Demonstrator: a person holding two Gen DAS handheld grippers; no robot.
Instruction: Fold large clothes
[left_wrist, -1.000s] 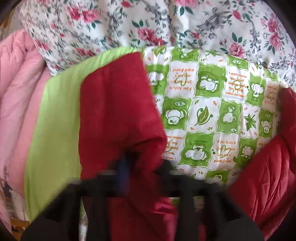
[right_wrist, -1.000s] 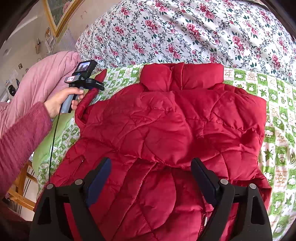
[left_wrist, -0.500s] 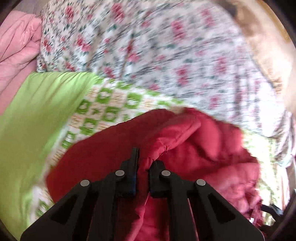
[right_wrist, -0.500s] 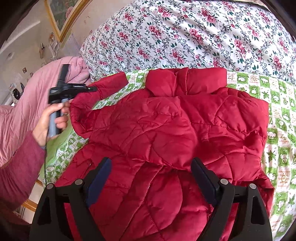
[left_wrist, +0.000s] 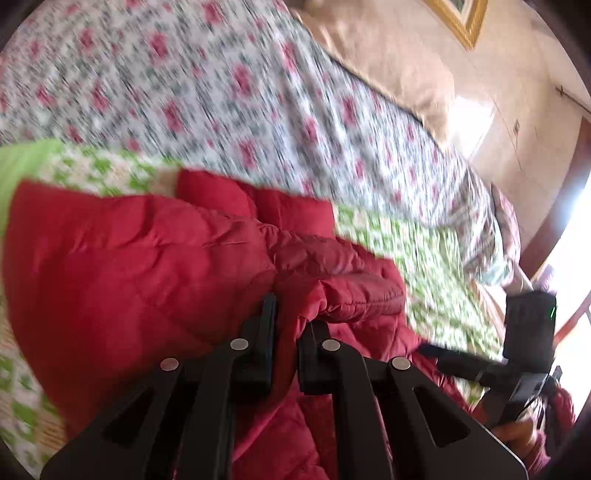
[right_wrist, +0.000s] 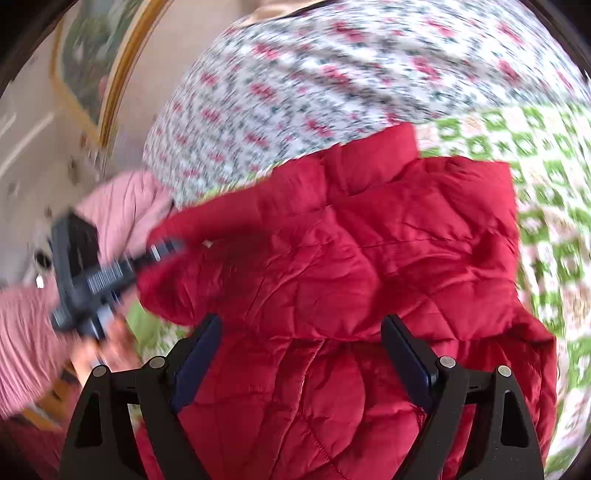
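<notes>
A red quilted puffer jacket (right_wrist: 369, 251) lies on a green-and-white checked blanket (right_wrist: 546, 177) on the bed. My left gripper (left_wrist: 290, 314) is shut on the jacket's sleeve (left_wrist: 347, 291) and holds it lifted over the jacket's body (left_wrist: 110, 266). In the right wrist view the left gripper (right_wrist: 162, 251) sits at the jacket's left side, holding the sleeve folded inward. My right gripper (right_wrist: 301, 328) is open and empty, hovering over the jacket's lower half. It also shows at the right edge of the left wrist view (left_wrist: 436, 354).
A floral bedspread (left_wrist: 221, 92) covers the bed behind the blanket. A pink quilt (right_wrist: 125, 210) lies at the left. A beige pillow (left_wrist: 399, 70) and a gold-framed picture (right_wrist: 96, 66) are by the wall. Both views are motion-blurred.
My left gripper has carried the sleeve from the jacket's left edge up and inward over its body. The right gripper stays open and has shifted closer over the jacket.
</notes>
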